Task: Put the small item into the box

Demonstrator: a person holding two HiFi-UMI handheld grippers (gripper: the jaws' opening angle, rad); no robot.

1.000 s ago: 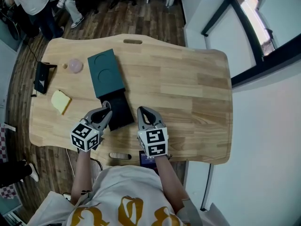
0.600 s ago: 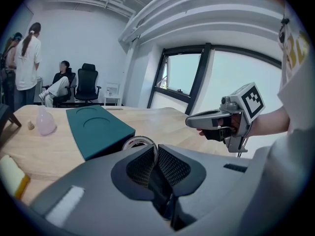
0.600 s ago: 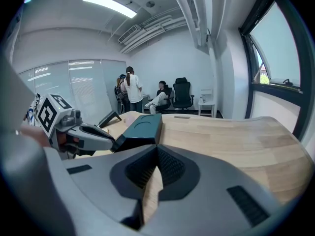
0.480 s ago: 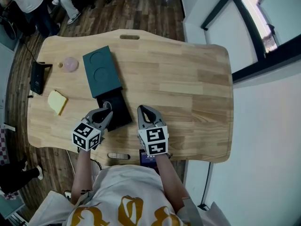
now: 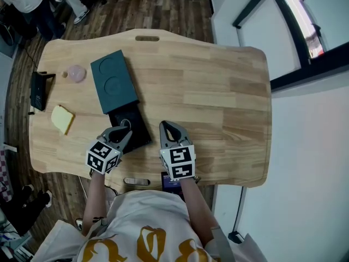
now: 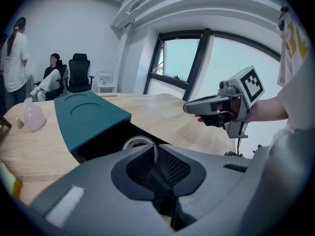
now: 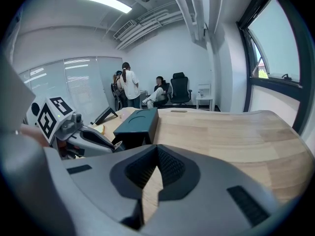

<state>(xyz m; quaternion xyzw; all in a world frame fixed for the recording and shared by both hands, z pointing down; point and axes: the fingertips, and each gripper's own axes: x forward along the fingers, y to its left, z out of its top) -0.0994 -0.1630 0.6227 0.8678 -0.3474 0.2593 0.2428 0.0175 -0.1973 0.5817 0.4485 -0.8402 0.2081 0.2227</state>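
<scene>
While held over black open box tray (image 5: 139,136), left gripper (image 5: 125,125): jaws pinched on small silvery ring (image 6: 140,139).
Right gripper (image 5: 165,125): jaws pressed together, empty.

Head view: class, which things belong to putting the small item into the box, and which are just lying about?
Belong to the job: left claw, shut on the ring; teal box; black tray.
Lying about: pink lump; yellow slab; black stand; right claw, holding nothing.
</scene>
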